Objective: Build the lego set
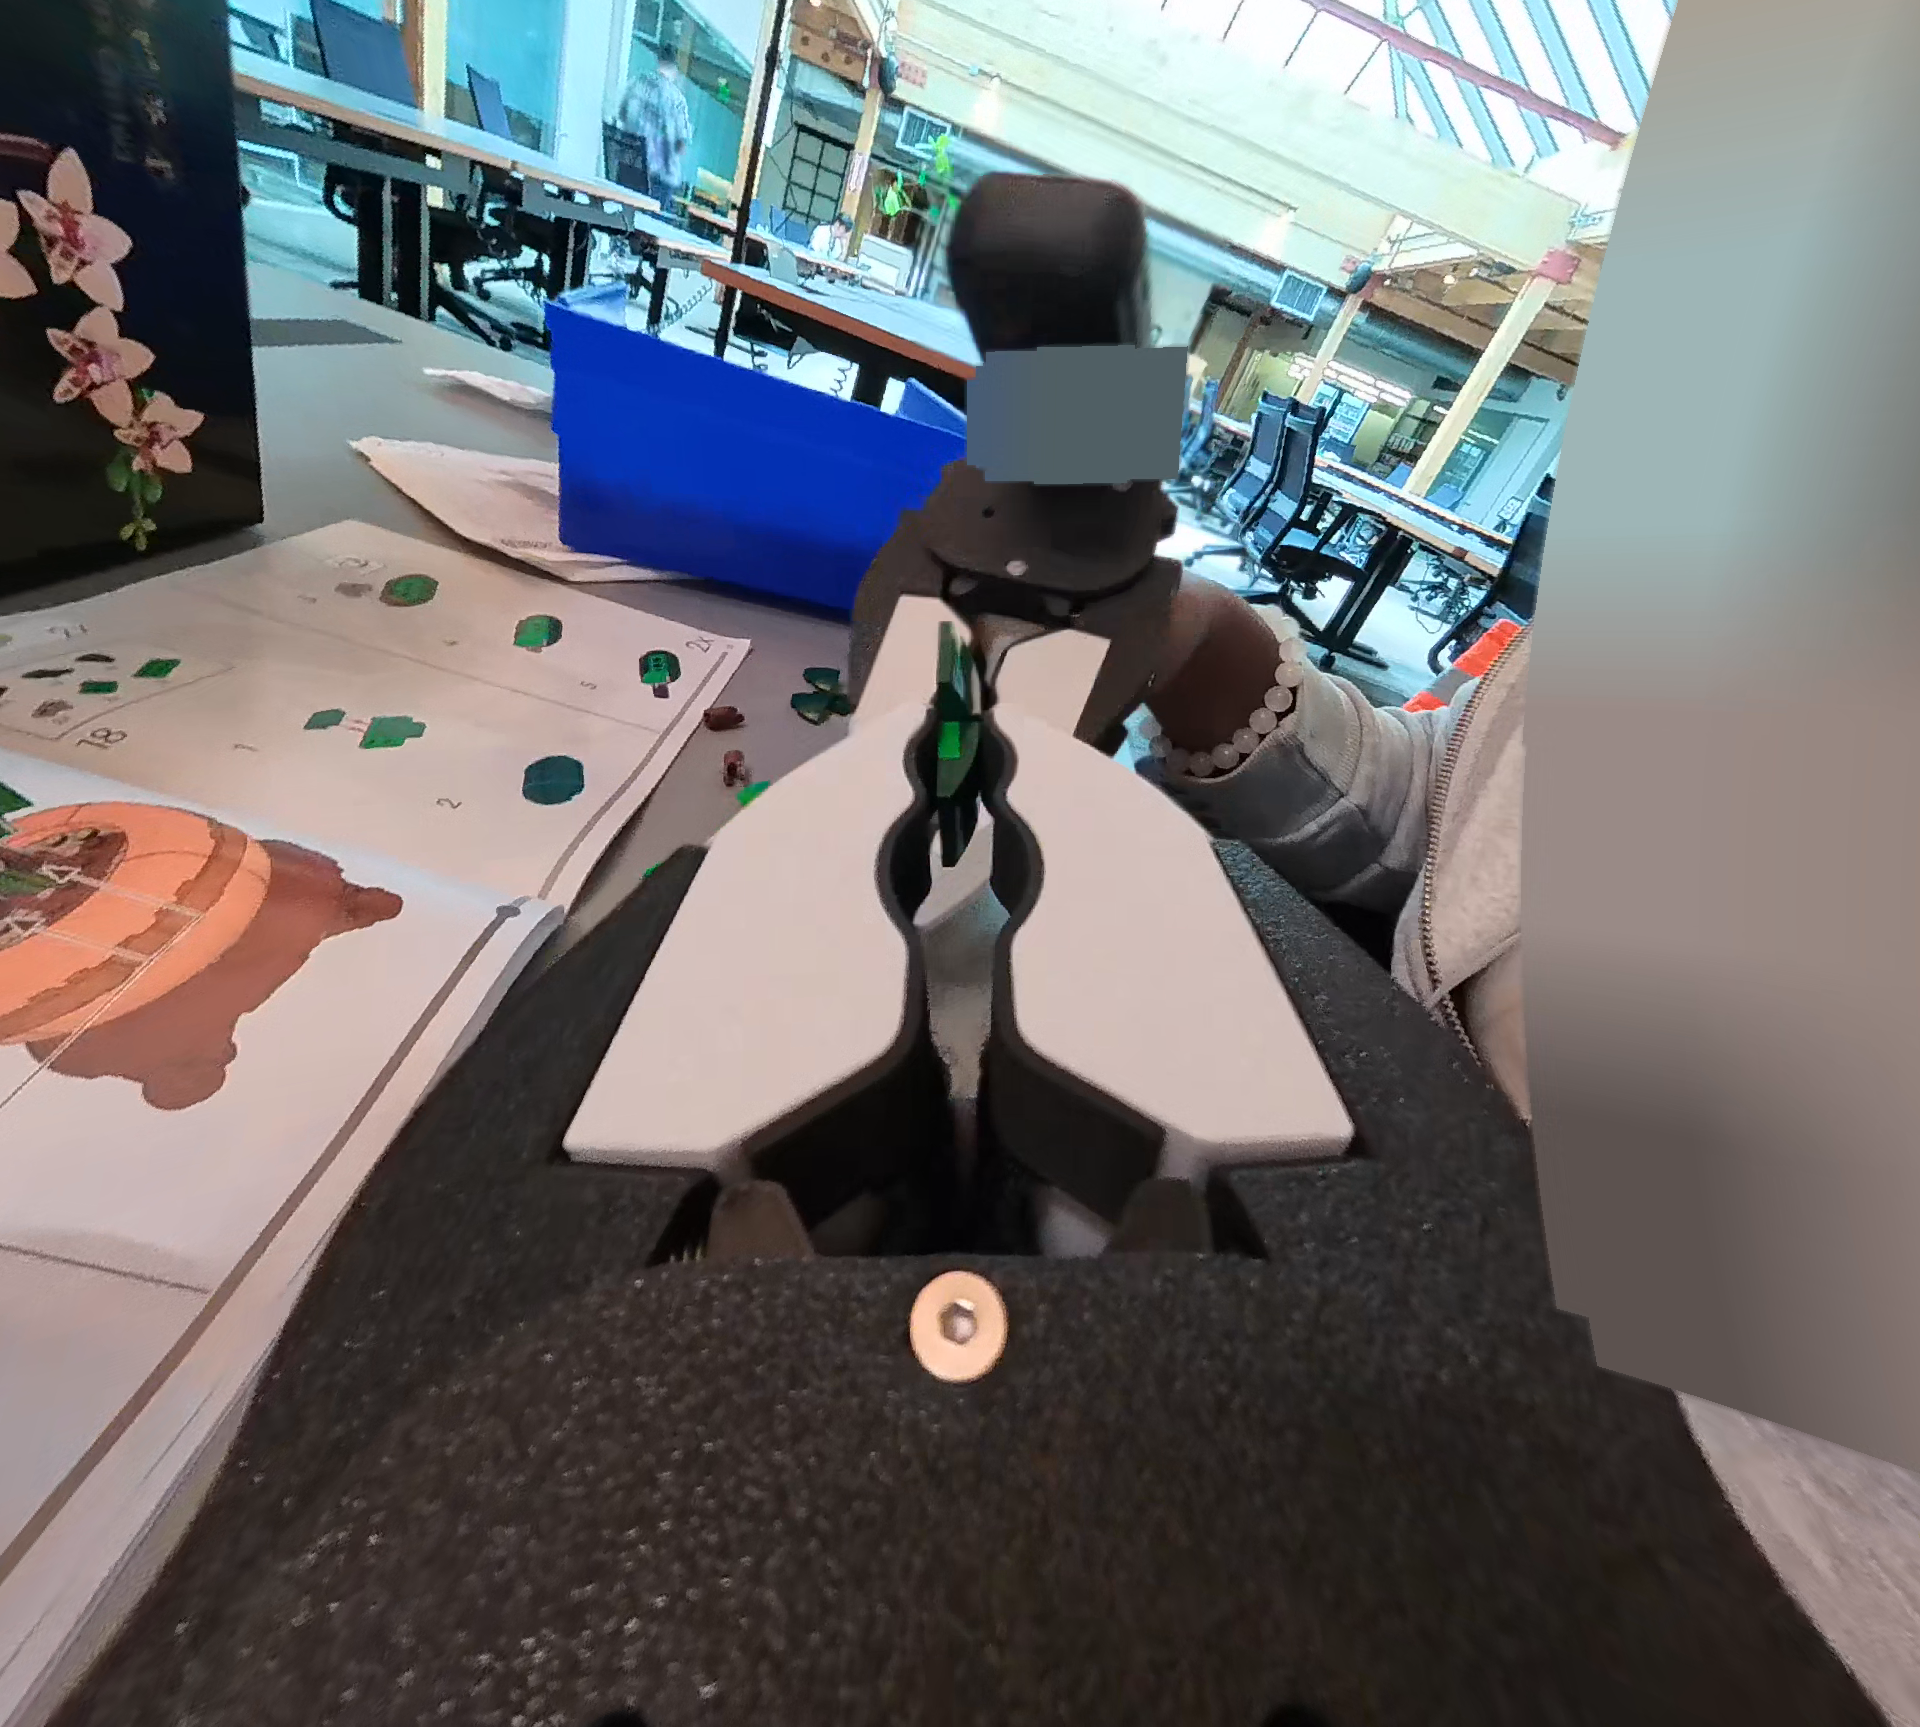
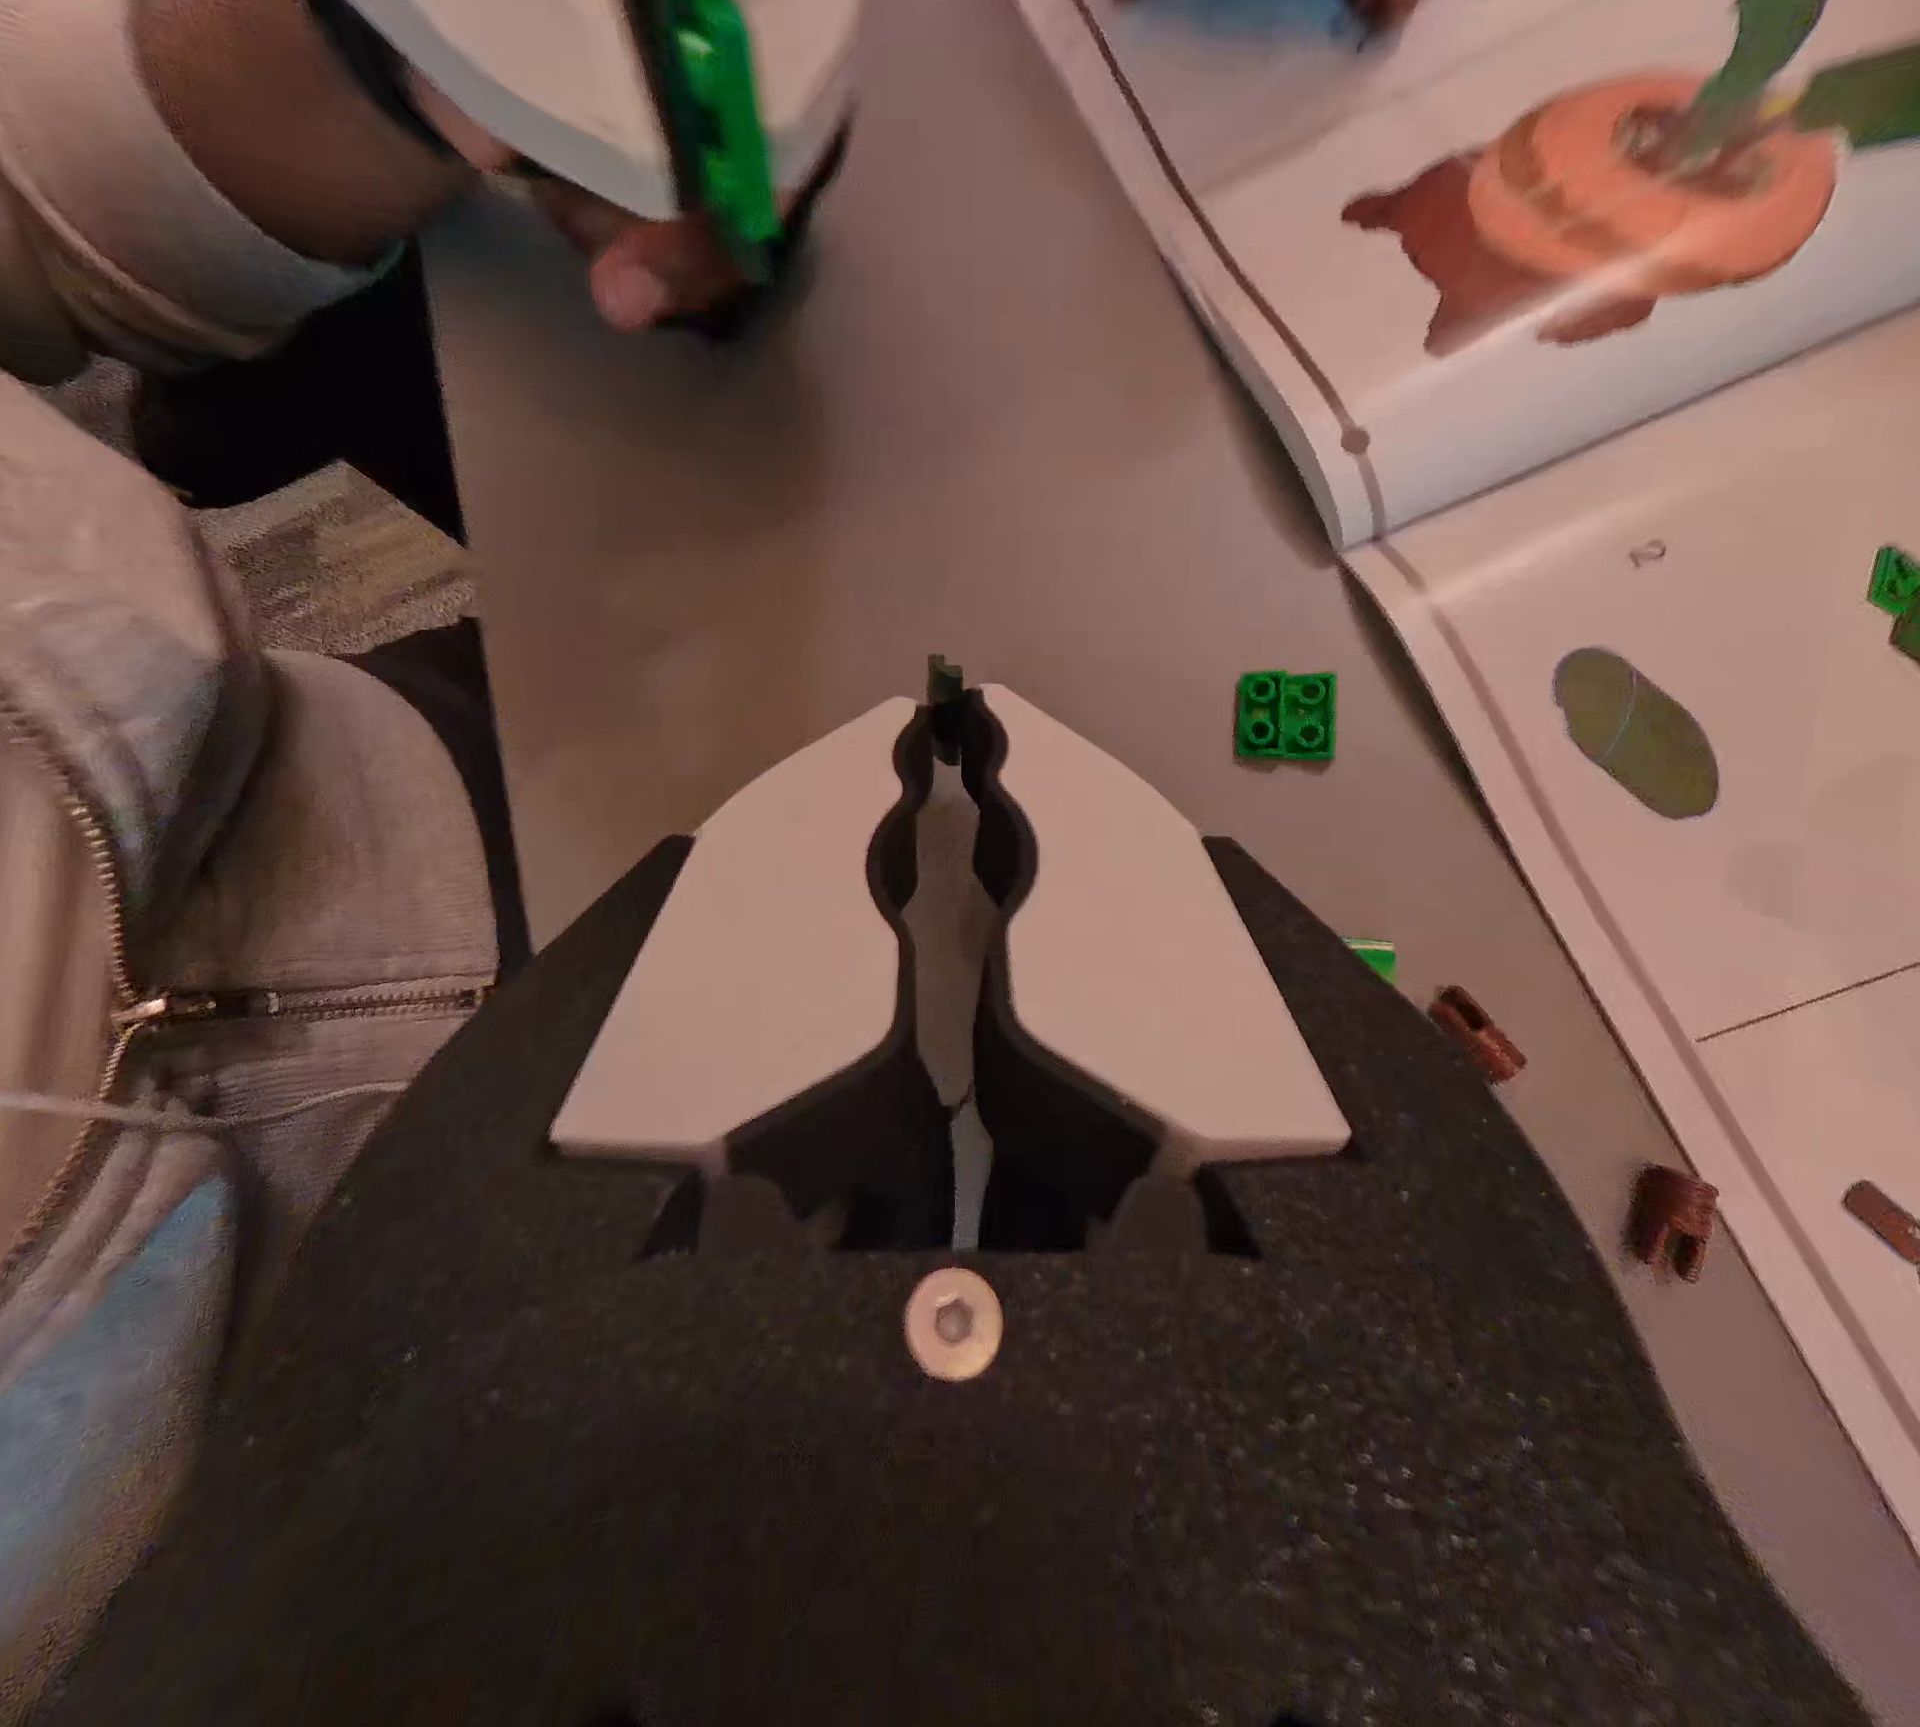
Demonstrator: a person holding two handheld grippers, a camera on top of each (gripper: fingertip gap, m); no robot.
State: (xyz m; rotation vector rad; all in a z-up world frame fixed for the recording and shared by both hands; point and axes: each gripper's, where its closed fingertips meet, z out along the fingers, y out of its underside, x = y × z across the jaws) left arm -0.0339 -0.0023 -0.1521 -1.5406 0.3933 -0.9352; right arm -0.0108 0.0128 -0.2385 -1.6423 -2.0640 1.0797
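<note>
Flanking tongs — instruction booklet (image 2: pixel 1558 306), green plate (image 2: pixel 1285 716), brown pieces (image 2: pixel 1673 1222).

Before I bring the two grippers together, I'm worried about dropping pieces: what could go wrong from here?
1. The right gripper pinches its small dark green piece only at the fingertips; a push might twist it loose.
2. The left gripper holds the green plate edge-on, so it could pivot under pressure.
3. A dropped piece could get mixed up with the loose green brick and brown pieces on the table.
</note>
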